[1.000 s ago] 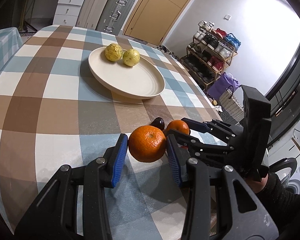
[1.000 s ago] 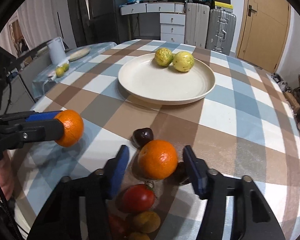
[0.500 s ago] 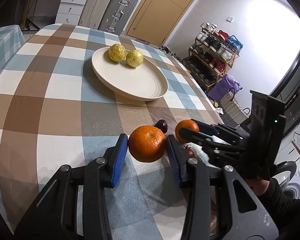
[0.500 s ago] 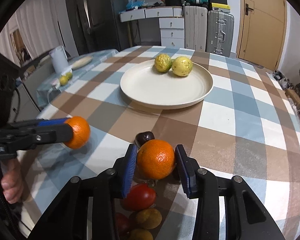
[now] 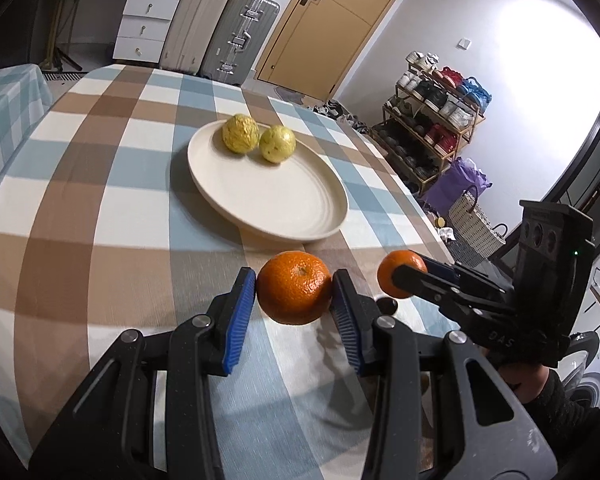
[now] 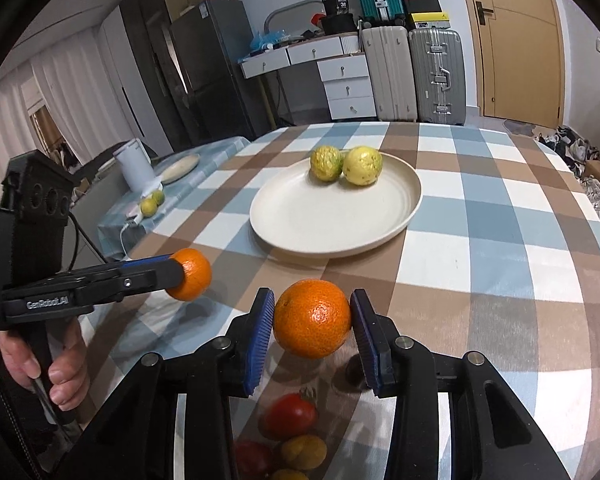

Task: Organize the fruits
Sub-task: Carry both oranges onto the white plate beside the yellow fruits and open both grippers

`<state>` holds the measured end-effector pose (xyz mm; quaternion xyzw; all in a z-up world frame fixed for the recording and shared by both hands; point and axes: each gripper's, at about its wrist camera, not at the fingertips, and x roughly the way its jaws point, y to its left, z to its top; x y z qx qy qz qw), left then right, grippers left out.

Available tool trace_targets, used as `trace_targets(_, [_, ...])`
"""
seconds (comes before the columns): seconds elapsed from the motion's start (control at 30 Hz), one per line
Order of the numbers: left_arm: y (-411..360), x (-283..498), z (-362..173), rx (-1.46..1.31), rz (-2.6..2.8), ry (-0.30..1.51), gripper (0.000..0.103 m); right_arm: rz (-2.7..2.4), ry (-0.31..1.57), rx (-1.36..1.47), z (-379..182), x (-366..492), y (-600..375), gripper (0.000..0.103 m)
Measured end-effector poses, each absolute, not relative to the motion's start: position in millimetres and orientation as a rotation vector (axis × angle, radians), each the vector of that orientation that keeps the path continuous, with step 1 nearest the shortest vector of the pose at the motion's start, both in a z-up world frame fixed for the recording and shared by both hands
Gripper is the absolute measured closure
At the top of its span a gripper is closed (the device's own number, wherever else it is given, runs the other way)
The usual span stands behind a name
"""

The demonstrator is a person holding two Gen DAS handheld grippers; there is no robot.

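left wrist view shows the left tool (image 5: 294, 294) clamped on an orange (image 5: 294, 287) just short of the plate (image 5: 300, 216), the right tool (image 6: 312, 314) gripping another orange (image 6: 312, 318) beside it.

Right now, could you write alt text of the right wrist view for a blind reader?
The right gripper holds an orange above a checked table. At left, the left gripper holds another orange. Ahead, a cream plate carries two yellow fruits.
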<state>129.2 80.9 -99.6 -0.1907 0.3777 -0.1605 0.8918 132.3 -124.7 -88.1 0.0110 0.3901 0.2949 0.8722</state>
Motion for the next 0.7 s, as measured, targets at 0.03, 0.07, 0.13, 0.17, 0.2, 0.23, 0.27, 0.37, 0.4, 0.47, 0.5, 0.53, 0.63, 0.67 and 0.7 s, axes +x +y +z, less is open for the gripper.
trace_targets(0.03, [82,132,-98,-0.394,-0.33,0.78,0.066,0.621,0.815,0.035,-87,135,-126,0.063])
trace_targets(0.07, [83,137,-96,-0.391,-0.327,0.777,0.066,0.626,0.816,0.047,-86,138,-126,0.063])
trace_targets(0.13, [85,146,-93,-0.385,-0.32,0.771,0.066,0.629,0.813,0.06,-84,145,-126,0.063])
trace_targets(0.17, [87,152,-91,-0.382,-0.316,0.768,0.066,0.633,0.811,0.067,-82,149,-126,0.063])
trace_targets(0.2, [88,155,-90,-0.38,-0.314,0.766,0.066,0.64,0.811,0.078,-80,153,-125,0.063])
trace_targets(0.23, [89,161,-90,-0.377,-0.312,0.764,0.066,0.646,0.812,0.086,-78,159,-123,0.063])
trace_targets(0.27, [91,168,-89,-0.372,-0.307,0.763,0.066,0.649,0.811,0.09,-76,164,-121,0.063])
trace_targets(0.37, [95,187,-87,-0.354,-0.28,0.754,0.066,0.659,0.807,0.098,-70,180,-113,0.063])
trace_targets(0.4, [97,194,-85,-0.348,-0.267,0.747,0.066,0.662,0.806,0.101,-68,186,-109,0.063])
trace_targets(0.47, [101,206,-84,-0.352,-0.255,0.74,0.066,0.672,0.806,0.11,-65,198,-102,0.063])
trace_targets(0.5, [103,215,-85,-0.353,-0.245,0.745,0.066,0.678,0.806,0.113,-63,205,-98,0.063])
trace_targets(0.53, [104,221,-86,-0.353,-0.239,0.749,0.066,0.683,0.807,0.114,-62,212,-93,0.063])
trace_targets(0.63, [107,243,-93,-0.329,-0.196,0.789,0.066,0.702,0.815,0.117,-58,233,-80,0.063])
trace_targets(0.67, [107,248,-95,-0.33,-0.202,0.797,0.066,0.703,0.821,0.116,-58,241,-76,0.063])
trace_targets(0.7, [108,252,-97,-0.331,-0.211,0.801,0.066,0.705,0.829,0.117,-58,248,-72,0.063])
